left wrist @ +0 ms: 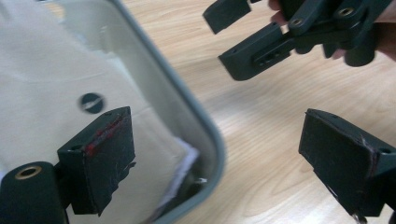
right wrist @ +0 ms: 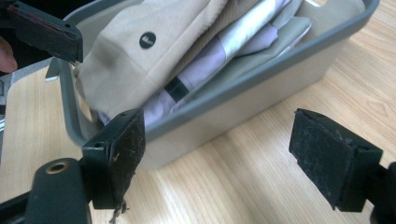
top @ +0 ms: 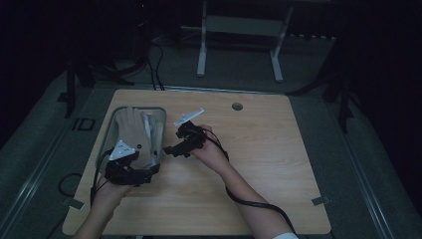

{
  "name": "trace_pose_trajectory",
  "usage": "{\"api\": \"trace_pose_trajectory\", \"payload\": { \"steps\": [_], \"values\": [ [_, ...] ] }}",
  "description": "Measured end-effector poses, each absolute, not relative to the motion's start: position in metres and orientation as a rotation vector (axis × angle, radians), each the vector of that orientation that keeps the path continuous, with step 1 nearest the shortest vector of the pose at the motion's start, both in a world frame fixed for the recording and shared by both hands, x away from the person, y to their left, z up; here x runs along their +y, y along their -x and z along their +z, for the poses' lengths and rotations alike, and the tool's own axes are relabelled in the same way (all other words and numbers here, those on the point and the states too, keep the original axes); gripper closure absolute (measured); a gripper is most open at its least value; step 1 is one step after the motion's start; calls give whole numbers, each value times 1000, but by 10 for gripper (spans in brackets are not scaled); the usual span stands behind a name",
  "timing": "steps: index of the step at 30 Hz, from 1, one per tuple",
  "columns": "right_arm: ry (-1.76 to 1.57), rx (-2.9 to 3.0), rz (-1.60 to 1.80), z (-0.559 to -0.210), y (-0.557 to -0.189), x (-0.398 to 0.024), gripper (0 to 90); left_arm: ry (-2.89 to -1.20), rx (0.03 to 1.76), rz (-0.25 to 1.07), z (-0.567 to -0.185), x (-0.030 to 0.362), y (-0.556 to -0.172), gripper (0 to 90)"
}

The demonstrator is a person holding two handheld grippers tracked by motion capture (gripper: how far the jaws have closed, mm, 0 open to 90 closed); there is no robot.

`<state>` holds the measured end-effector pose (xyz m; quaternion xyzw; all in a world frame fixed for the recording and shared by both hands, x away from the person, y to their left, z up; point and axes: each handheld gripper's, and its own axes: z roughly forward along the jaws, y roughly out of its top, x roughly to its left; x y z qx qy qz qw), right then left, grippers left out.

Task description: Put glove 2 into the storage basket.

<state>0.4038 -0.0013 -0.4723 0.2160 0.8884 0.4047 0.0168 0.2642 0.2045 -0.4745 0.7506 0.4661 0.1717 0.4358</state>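
High view, left to right: my left gripper (top: 149, 175) sits at the near end of a grey bin (top: 106, 130) on the left part of a wooden table (top: 259, 149), and my right gripper (top: 171, 148) hovers just beside the bin's right wall, near the table's middle. Folded clothes fill the bin, a beige garment (top: 130, 127) on top and paler pieces (top: 155, 134) along its right side. A grey three-cornered plate rides on each gripper, and a black cable trails from the right one toward the table's near edge.

Left gripper view: my jaws stand wide apart with nothing between the pads. One jaw hangs over the beige garment (left wrist: 42, 84), close to its dark round button (left wrist: 91, 102); the other hangs over bare wood, and the bin's rounded rim (left wrist: 187, 112) runs between them. The right gripper (left wrist: 243, 42) shows at the top, jaws parted.

Right gripper view: my jaws are spread wide and empty, low over the table (right wrist: 261, 186), facing the bin's outer wall (right wrist: 261, 93). The beige garment (right wrist: 121, 60) with its button (right wrist: 147, 40) lies over a white and lilac piece (right wrist: 210, 60). One red-edged jaw of the left gripper juts in at the upper left corner.
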Motion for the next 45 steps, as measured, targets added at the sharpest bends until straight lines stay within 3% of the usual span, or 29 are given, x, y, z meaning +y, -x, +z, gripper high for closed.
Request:
{"api": "trace_pose_trajectory", "payload": {
  "steps": [15, 36, 45],
  "values": [
    [-680, 2735, 1211, -490, -386, -55, 183, -1901, 1026, 368, -484, 166, -254, 113],
    [-745, 2754, 1177, -548, -370, -117, 174, -1979, 868, 215, -534, 117, -254, 112],
    [-708, 2758, 1193, -557, -363, -130, 164, -1988, 808, 185, -551, 97, -258, 111]
  ]
}}
